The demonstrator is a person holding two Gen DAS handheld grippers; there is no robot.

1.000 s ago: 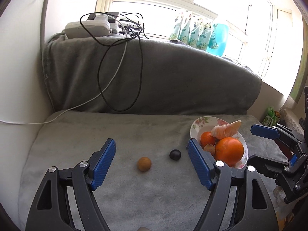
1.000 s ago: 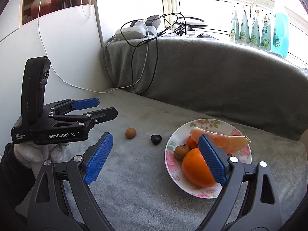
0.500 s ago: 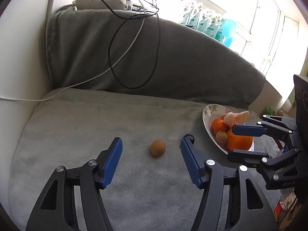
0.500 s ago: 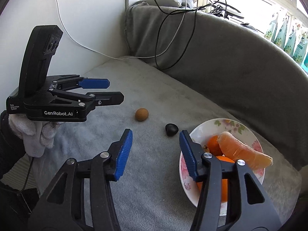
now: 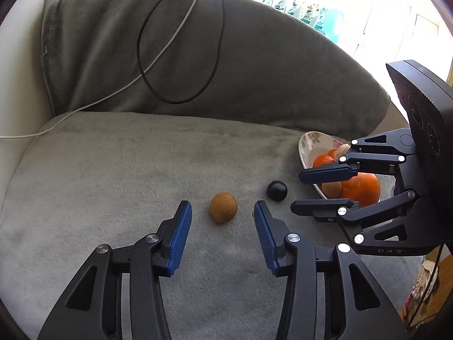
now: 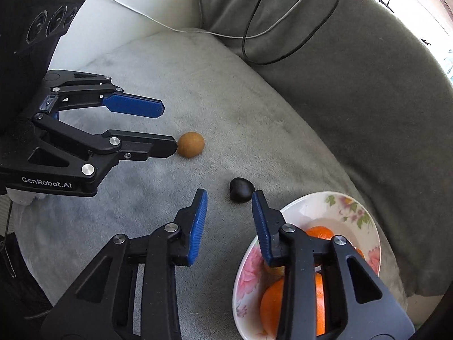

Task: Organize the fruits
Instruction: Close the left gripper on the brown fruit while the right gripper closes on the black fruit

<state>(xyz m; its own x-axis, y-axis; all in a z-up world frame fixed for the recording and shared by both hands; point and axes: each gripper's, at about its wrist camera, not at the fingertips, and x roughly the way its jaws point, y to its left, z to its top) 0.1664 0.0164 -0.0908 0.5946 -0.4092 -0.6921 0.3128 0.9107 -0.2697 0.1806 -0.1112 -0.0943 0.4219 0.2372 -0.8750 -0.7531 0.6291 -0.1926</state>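
A small brown round fruit (image 5: 223, 207) lies on the grey sofa seat; it also shows in the right wrist view (image 6: 190, 144). My left gripper (image 5: 220, 209) is open, its fingertips on either side of this fruit and not touching it. A small black fruit (image 5: 277, 190) lies just right of it, also in the right wrist view (image 6: 241, 189). My right gripper (image 6: 229, 197) is open, its tips just short of the black fruit. A flowered white plate (image 6: 344, 206) holds oranges (image 5: 361, 188), a peeled segment and a small brown fruit.
The grey sofa backrest (image 5: 254, 56) rises behind the seat, with a black cable (image 5: 218, 42) and a white cable (image 5: 119, 90) draped over it. A white wall (image 6: 119, 8) bounds the seat's left side. The right gripper body (image 5: 396, 192) hangs beside the plate.
Both grippers have moved forward and down toward the seat. The left one has closed in around the brown fruit, the right one has approached the black fruit. Both jaws have narrowed.
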